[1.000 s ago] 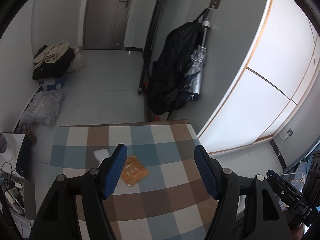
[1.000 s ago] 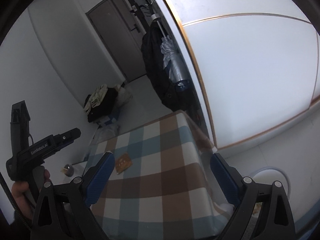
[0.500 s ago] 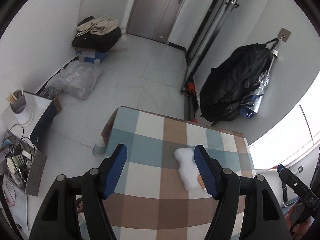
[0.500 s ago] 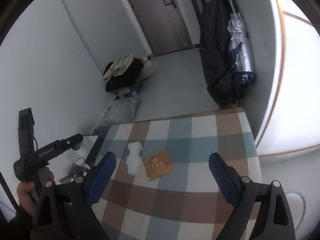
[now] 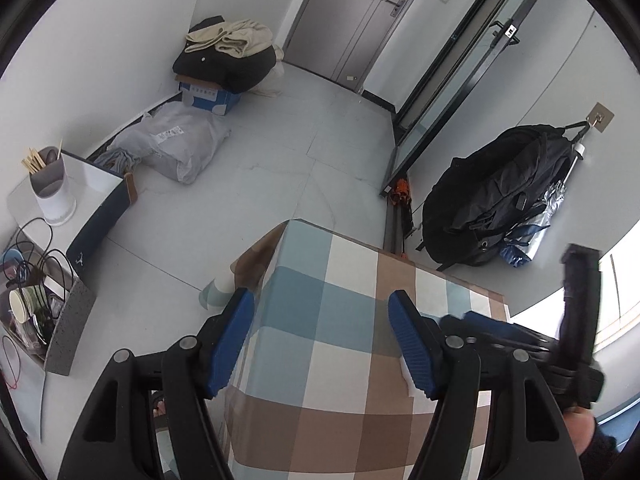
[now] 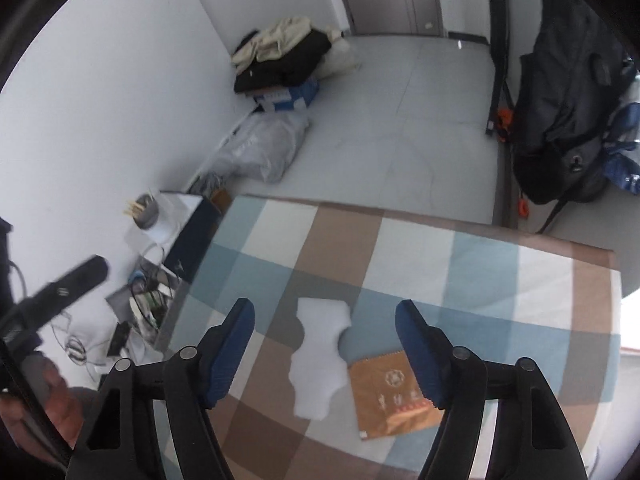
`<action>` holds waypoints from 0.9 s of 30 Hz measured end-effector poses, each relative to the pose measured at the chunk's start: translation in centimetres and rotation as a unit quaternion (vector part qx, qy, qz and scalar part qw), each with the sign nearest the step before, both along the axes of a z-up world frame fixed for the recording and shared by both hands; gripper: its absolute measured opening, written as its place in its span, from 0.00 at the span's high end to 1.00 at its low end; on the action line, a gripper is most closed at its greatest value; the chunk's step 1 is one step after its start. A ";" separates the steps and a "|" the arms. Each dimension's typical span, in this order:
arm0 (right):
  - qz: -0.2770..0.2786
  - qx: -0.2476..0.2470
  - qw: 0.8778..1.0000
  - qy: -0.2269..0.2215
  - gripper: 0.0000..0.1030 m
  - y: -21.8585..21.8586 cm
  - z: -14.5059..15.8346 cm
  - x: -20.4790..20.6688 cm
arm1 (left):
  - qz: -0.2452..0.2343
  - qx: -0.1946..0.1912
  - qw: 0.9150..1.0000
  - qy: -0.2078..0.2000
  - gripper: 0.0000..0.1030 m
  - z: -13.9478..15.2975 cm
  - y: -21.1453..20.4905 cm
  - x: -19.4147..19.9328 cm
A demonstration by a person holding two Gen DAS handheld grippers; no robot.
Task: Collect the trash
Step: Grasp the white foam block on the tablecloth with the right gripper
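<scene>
While both claws hung over the checked table (image 6: 440, 248), the right gripper (image 6: 325, 350) was wide open w/ nothing held, the white foam scrap (image 6: 318, 356) & brown packet (image 6: 390, 396) lying between its fingers; left gripper (image 5: 322, 346) also wide open, empty

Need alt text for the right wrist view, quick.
Open right gripper above a checked tablecloth, where a white foam scrap and a brown paper packet lie between its blue fingers. Floor clutter beyond.
</scene>
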State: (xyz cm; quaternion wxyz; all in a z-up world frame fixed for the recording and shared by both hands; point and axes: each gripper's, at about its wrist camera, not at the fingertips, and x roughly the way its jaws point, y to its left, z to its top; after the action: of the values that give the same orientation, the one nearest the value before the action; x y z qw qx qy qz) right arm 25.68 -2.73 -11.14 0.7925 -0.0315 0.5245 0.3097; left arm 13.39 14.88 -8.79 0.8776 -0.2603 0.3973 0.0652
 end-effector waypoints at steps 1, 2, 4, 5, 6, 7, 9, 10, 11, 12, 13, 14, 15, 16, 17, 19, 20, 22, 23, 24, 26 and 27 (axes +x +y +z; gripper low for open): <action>0.001 -0.017 1.000 0.005 0.37 0.5 -0.7 0.3 | 0.000 -0.003 1.000 0.003 0.36 -0.1 0.2 0.1; 0.004 -0.029 0.999 0.012 0.41 1.1 -1.5 0.6 | 0.001 -0.003 1.000 0.005 0.36 -0.2 0.3 0.1; 0.004 -0.043 0.999 0.029 0.47 1.6 -2.7 1.1 | 0.003 -0.001 1.000 0.007 0.36 -0.2 0.4 0.1; 0.006 -0.046 0.998 0.038 0.48 1.8 -3.3 1.3 | 0.003 -0.001 1.000 0.006 0.36 -0.2 0.5 0.1; 0.008 -0.048 0.998 0.043 0.48 1.9 -3.5 1.3 | 0.003 -0.002 1.000 0.007 0.36 -0.2 0.6 0.2; 0.010 -0.050 0.998 0.046 0.50 2.1 -3.7 1.2 | 0.003 -0.005 1.000 0.009 0.36 -0.3 0.6 0.2; 0.020 -0.052 0.997 0.047 0.63 2.3 -4.1 0.9 | 0.003 -0.006 1.000 0.014 0.36 -0.5 0.6 0.4; 0.024 -0.056 0.997 0.047 0.67 2.4 -4.3 0.8 | 0.002 -0.006 1.000 0.018 0.36 -0.6 0.6 0.5; 0.026 -0.058 0.997 0.041 0.67 2.4 -4.2 0.6 | 0.001 -0.005 1.000 0.021 0.36 -0.7 0.5 0.5; 0.029 -0.053 0.998 0.036 0.67 2.3 -4.0 0.3 | -0.001 -0.003 1.000 0.024 0.36 -0.8 0.4 0.6; 0.034 -0.047 0.998 0.033 0.67 2.1 -3.6 0.1 | -0.003 0.001 1.000 0.027 0.36 -0.9 0.2 0.7; 0.036 -0.041 0.998 0.029 0.68 2.0 -3.4 -0.1 | -0.007 0.005 1.000 0.029 0.36 -1.0 0.0 0.8; 0.037 -0.035 0.998 0.021 0.68 1.6 -3.0 -0.4 | -0.012 0.007 0.999 0.030 0.36 -1.0 -0.1 0.9; 0.036 -0.031 0.999 0.013 0.68 1.4 -2.6 -0.7 | -0.020 0.008 0.999 0.032 0.36 -1.1 -0.4 1.0; 0.034 -0.024 0.999 0.004 0.68 0.8 -2.1 -1.1 | -0.027 0.006 0.999 0.033 0.36 -1.3 -0.5 1.1; 0.025 -0.006 1.000 -0.009 0.68 -0.9 -0.9 -2.1 | -0.047 -0.007 0.998 0.037 0.36 -1.6 -0.7 1.4; 0.020 0.002 1.000 -0.013 0.68 -1.6 -0.5 -2.6 | -0.055 -0.013 0.998 0.040 0.36 -1.7 -0.9 1.6; 0.007 0.023 1.000 -0.019 0.68 -3.5 0.3 -3.7 | -0.071 -0.003 0.996 0.049 0.36 -1.8 -1.8 2.2; 0.000 0.030 0.999 -0.022 0.68 -4.7 0.7 -4.3 | -0.081 0.013 0.995 0.053 0.36 -1.7 -2.7 2.6; -0.006 0.035 0.999 -0.024 0.68 -5.7 1.0 -4.7 | -0.096 0.020 0.994 0.053 0.36 -1.6 -3.5 2.9; -0.022 0.045 0.998 -0.029 0.68 -7.9 1.5 -5.6 | -0.125 0.020 0.990 0.057 0.36 -1.5 -5.2 3.4; -0.033 0.050 0.998 -0.032 0.68 -9.1 1.8 -6.1 | -0.136 0.020 0.989 0.061 0.36 -1.6 -5.7 3.6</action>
State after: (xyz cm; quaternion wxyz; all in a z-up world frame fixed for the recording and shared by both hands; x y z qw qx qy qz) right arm 19.62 -11.86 -9.31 0.8191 0.0151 0.4837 0.3081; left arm 16.95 9.18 -10.39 0.8575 -0.1817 0.4803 -0.0311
